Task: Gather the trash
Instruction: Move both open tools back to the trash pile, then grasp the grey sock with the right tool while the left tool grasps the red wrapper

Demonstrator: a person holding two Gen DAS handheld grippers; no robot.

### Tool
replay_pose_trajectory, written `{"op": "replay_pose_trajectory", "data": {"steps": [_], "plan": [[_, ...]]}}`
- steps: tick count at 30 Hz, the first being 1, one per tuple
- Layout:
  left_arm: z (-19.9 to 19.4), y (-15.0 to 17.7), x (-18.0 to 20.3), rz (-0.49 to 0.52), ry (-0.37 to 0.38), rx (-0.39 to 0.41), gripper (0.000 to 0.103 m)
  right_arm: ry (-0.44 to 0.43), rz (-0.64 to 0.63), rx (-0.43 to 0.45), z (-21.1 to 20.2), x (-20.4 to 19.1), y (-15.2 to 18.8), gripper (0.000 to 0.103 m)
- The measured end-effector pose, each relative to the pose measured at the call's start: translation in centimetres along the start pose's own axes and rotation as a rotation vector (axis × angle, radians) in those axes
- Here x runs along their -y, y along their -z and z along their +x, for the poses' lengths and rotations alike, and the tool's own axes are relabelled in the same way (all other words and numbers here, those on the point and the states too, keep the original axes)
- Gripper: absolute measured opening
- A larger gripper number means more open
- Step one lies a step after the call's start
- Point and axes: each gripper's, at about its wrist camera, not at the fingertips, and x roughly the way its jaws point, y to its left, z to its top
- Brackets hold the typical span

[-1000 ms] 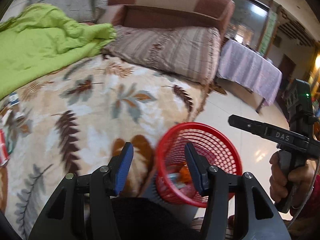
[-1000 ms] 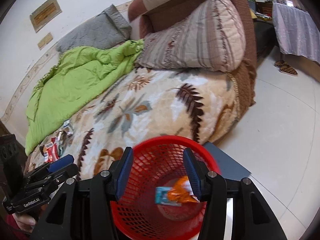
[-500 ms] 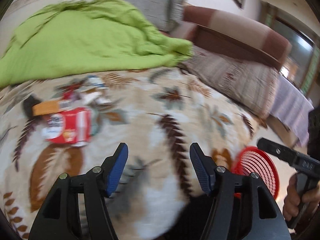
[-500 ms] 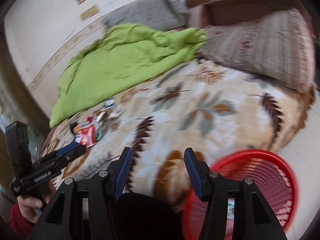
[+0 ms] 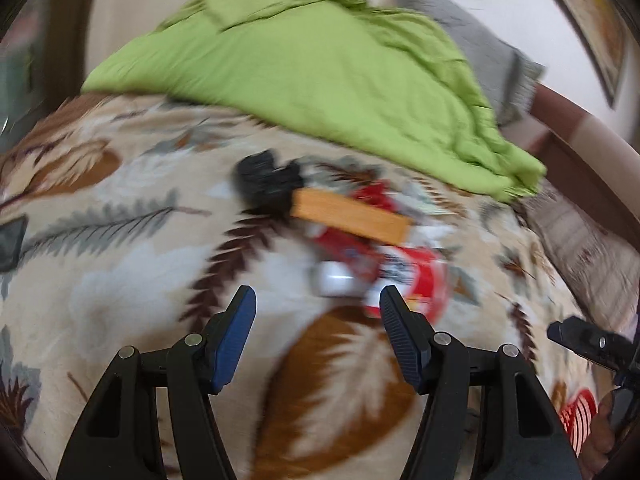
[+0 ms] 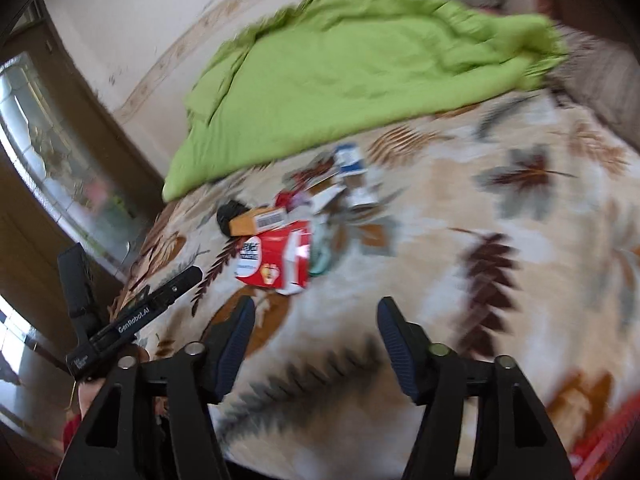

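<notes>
A: Trash heaped on the bed [image 5: 120, 264], just below the edge of the green quilt [image 5: 320, 68]. Red carton [image 6: 276, 256] nearest, flattened and creased. Orange box [image 6: 260, 219] lying across the far side of the red carton, a black crumpled bag [image 6: 230, 214] touching its end, small wrappers [image 6: 352, 160] scattered beyond, toward the quilt.

B: Probably all light. Red carton looks like thin card, already crushed: likely to fold under a squeeze rather than slip. Best taken across a free edge, on the near side away from the orange box. Black bag soft, apt to bunch up; any pinch should do. Soft bedding underneath, so likely to sink if pressed from above.

A: Left claw [image 5: 316, 334] spread wide, nothing between the pads, hanging over the bedding short of the red carton [image 5: 400, 276]. Right claw [image 6: 316, 340] likewise wide apart and empty, also short of the pile.

B: Versus a second ago: then both pointed down at the red basket beside the bed, right claw directly over its mouth with wrappers visible inside. Now swung round toward the pile; only a sliver of the red basket [image 5: 578, 416] left at the lower right, well apart from the red carton. Heavy motion blur, so labels unreadable.
</notes>
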Motion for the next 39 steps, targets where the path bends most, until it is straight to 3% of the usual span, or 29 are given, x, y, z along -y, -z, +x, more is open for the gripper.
{"op": "replay_pose_trajectory", "data": {"steps": [4,10,14,18,22,24,29,32,35,39], "plan": [[0.8,-0.4,-2.1,-0.051,0.005,-0.011,0.063,-0.051,0.052,-0.071,6.5,-0.6,-2.2,0.069],[1.2,-0.2,-2.4,-0.061,0.059,-0.044,0.063,-0.023,0.156,-0.048,12.5,1.0,-4.5,0.068],[1.1,-0.3,-2.0,-0.047,0.079,-0.042,0.063,-0.109,0.198,-0.077,14.7,1.9,-4.6,0.045],[1.0,-0.4,-2.3,-0.079,0.108,-0.038,0.063,-0.232,0.145,-0.123,14.4,0.1,-3.5,0.040],[0.8,-0.5,-3.0,-0.122,0.117,-0.023,0.063,-0.426,0.108,-0.206,13.7,-2.0,-1.9,0.039],[1.0,-0.4,-3.4,-0.149,0.121,-0.033,0.063,-0.474,0.069,-0.217,13.1,-2.9,-1.5,0.039],[1.1,-0.4,-3.7,-0.167,0.100,-0.030,0.063,-0.482,0.082,-0.173,12.6,-2.9,-1.5,0.041],[0.9,-0.3,-3.9,-0.177,0.106,-0.027,0.063,-0.435,0.062,-0.178,13.0,-3.2,-1.5,0.041],[0.5,-0.4,-4.3,-0.184,0.103,-0.013,0.063,-0.472,0.046,-0.204,13.5,-4.0,-1.6,0.041],[-0.4,-0.7,-6.1,-0.248,0.122,0.014,0.064,-0.480,-0.099,-0.196,12.8,-6.6,-1.1,0.041]]}}
